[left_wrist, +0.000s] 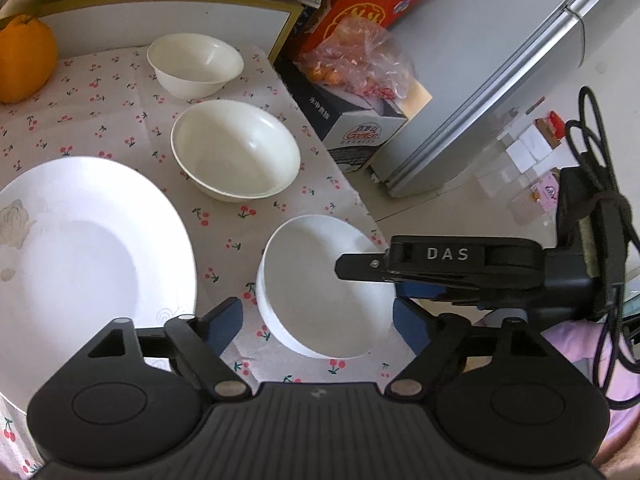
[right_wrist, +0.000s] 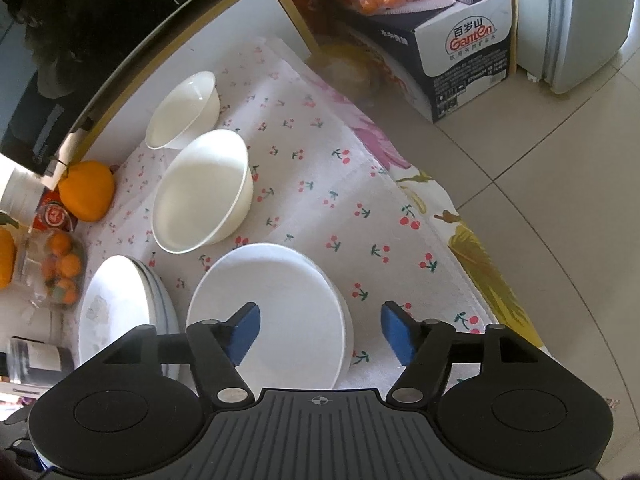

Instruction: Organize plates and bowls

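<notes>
Three white bowls stand in a row on the cherry-print cloth: a small far bowl [left_wrist: 195, 65], a wider middle bowl [left_wrist: 236, 150] and a near bowl [left_wrist: 326, 286]. My left gripper [left_wrist: 316, 324] is open, its blue pads either side of the near bowl. My right gripper [left_wrist: 404, 284] reaches in from the right over that bowl's rim. In the right wrist view the right gripper [right_wrist: 320, 334] is open, straddling the near bowl's [right_wrist: 272, 312] right wall. A stack of white plates [left_wrist: 88, 256] lies at the left, and shows in the right wrist view [right_wrist: 116, 312].
An orange fruit [left_wrist: 24, 60] sits at the back left of the table. A carton [right_wrist: 464, 48] with a bag of fruit [left_wrist: 360, 60] stands on the floor beyond the table's right edge, next to a grey fridge [left_wrist: 520, 80]. A container of small oranges [right_wrist: 60, 272] sits left of the plates.
</notes>
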The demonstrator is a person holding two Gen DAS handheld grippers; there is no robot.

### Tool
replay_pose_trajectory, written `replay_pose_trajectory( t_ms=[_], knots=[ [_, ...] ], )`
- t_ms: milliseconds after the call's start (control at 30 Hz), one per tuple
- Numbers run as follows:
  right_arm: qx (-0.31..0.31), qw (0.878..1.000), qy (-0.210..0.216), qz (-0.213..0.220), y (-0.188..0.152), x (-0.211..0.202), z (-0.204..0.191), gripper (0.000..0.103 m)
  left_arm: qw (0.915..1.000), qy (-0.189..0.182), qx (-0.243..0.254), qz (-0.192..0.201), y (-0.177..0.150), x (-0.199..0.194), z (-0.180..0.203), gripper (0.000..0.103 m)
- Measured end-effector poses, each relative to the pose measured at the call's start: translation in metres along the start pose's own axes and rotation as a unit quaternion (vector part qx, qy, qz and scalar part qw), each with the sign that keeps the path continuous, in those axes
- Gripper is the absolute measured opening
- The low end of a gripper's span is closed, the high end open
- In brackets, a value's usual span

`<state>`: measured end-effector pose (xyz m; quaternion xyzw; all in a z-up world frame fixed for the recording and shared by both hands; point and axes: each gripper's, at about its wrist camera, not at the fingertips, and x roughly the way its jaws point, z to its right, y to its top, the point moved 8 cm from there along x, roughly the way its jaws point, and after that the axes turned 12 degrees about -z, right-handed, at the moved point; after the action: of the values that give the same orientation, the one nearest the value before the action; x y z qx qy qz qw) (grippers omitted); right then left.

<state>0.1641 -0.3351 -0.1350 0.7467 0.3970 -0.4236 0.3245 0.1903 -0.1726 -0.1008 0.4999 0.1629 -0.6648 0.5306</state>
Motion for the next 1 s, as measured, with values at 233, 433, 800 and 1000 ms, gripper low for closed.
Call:
replay_pose_trajectory(
  t_ms=[233, 433, 800, 1000],
  knots=[
    [0.001, 0.999, 0.034, 0.026, 0.005, -0.016, -0.007, 0.078, 0.9996, -0.023, 0.008, 0.017, 0.007, -0.016, 0.011, 0.091],
    [0.007, 0.997, 0.059, 0.058, 0.015, -0.030, -0.009, 0.081, 0.9985, -0.018, -0.006, 0.051, 0.027, -0.031, 0.002, 0.094],
    [0.027, 0.990, 0.090, 0.103, 0.039, -0.030, -0.012, 0.081, 0.9936, 0.033, -0.057, 0.092, 0.064, -0.031, -0.036, 0.096],
    [0.051, 0.986, 0.102, 0.124, 0.053, -0.024, -0.008, 0.081, 0.9857, 0.104, -0.056, 0.120, 0.081, -0.027, -0.054, 0.096]
  ],
)
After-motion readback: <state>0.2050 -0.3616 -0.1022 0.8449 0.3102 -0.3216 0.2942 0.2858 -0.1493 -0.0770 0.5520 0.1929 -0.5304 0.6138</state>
